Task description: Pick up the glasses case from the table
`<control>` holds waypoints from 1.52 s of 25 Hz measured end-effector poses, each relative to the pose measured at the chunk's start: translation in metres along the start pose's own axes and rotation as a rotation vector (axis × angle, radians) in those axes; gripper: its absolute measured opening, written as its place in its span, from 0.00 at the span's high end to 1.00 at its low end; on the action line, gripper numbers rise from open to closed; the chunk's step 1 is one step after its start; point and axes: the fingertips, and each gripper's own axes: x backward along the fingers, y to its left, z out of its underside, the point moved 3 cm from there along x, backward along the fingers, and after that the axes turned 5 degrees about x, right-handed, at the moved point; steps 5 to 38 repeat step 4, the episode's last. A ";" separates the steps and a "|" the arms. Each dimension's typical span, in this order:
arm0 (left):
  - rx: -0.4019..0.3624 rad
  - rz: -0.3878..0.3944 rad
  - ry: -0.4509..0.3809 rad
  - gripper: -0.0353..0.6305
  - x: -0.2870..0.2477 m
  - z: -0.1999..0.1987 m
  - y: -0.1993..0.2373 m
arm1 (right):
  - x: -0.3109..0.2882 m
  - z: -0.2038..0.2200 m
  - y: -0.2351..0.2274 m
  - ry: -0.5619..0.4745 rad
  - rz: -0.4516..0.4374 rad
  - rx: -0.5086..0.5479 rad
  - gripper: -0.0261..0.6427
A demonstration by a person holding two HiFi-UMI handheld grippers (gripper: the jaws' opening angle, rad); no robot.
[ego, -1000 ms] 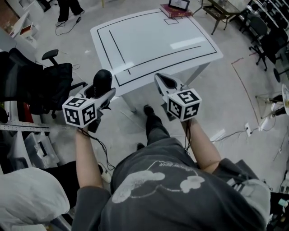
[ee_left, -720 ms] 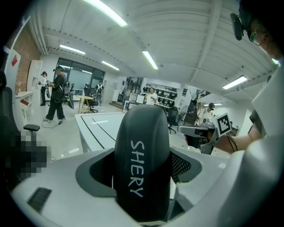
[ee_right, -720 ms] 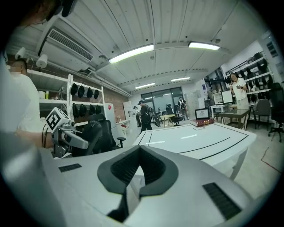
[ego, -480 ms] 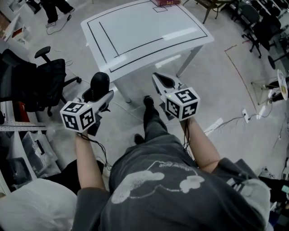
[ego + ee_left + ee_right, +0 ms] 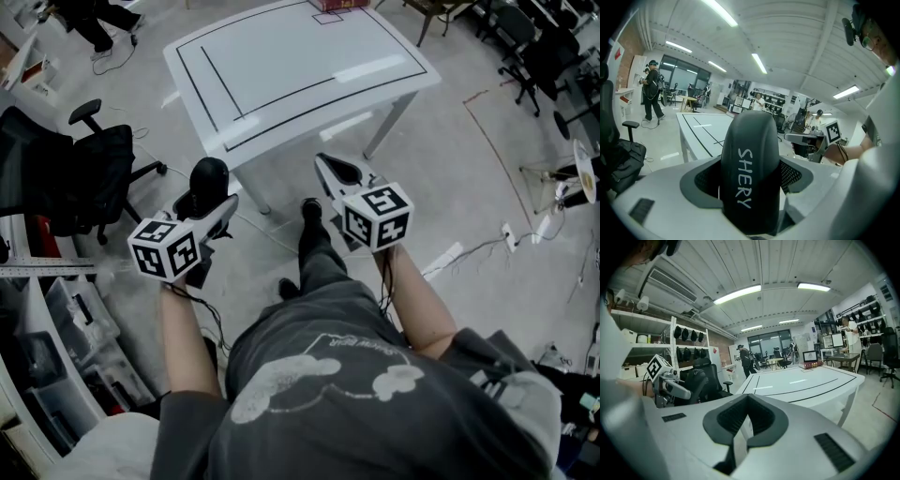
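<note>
The black glasses case (image 5: 208,178), printed SHERY (image 5: 751,164), stands upright between the jaws of my left gripper (image 5: 216,199), which is shut on it. It is held in the air over the floor, short of the white table (image 5: 300,75). My right gripper (image 5: 328,167) hovers beside it at the same height, jaws shut with nothing between them (image 5: 740,439). Each gripper shows in the other's view: the right one (image 5: 811,138) and the left one (image 5: 670,380).
The table's near edge and a leg (image 5: 386,127) lie ahead of both grippers. Red books (image 5: 336,5) sit at its far edge. A black office chair (image 5: 98,169) stands to the left, with shelving and bins (image 5: 56,309) lower left. Cables (image 5: 469,272) run across the floor at right.
Both grippers have drawn back from the table, which now sits farther up in the head view. The case has stayed in the left jaws. The right jaws have stayed shut.
</note>
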 end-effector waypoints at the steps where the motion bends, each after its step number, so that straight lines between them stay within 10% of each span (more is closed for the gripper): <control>1: -0.001 0.002 0.000 0.43 -0.001 -0.002 0.001 | -0.002 -0.002 0.000 0.000 0.000 0.002 0.96; 38: -0.003 0.009 0.001 0.44 -0.004 -0.008 0.003 | -0.009 -0.008 0.000 0.000 0.000 0.009 0.96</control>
